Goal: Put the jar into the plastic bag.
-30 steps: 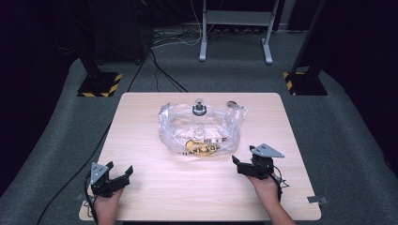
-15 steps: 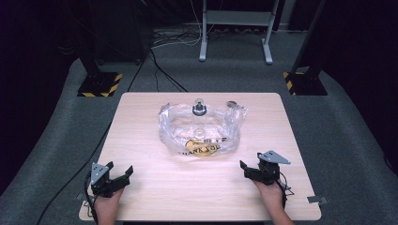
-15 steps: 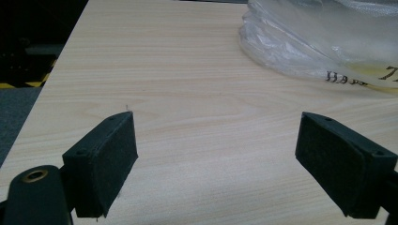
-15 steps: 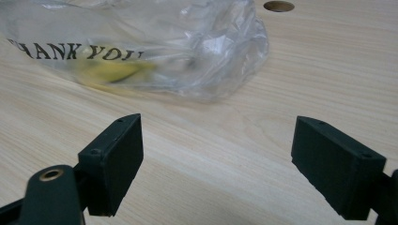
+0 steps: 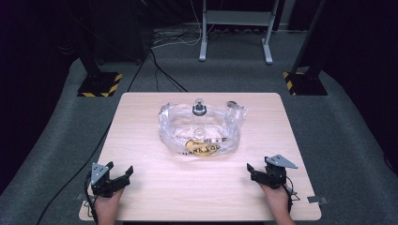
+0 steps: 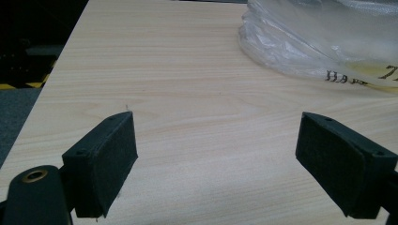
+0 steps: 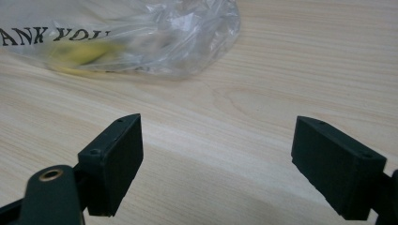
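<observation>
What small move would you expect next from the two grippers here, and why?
Probably both reach forward toward the clear plastic bag. The left gripper and right gripper sit near the table's front edge, jaws wide open with bare wood between them, well apart from the bag. The bag lies mid-table with a bottle-like item standing in it, untouched.

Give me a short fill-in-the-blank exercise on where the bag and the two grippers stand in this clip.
1. The clear plastic bag lies on the wooden ____.
2. The jaws of the left gripper stand ____ with nothing between them.
3. The right gripper is ____ the bag, not touching it.
4. The bag's print is black lettering on a ____ patch.

Missing words: table; open; apart from; yellow
</observation>
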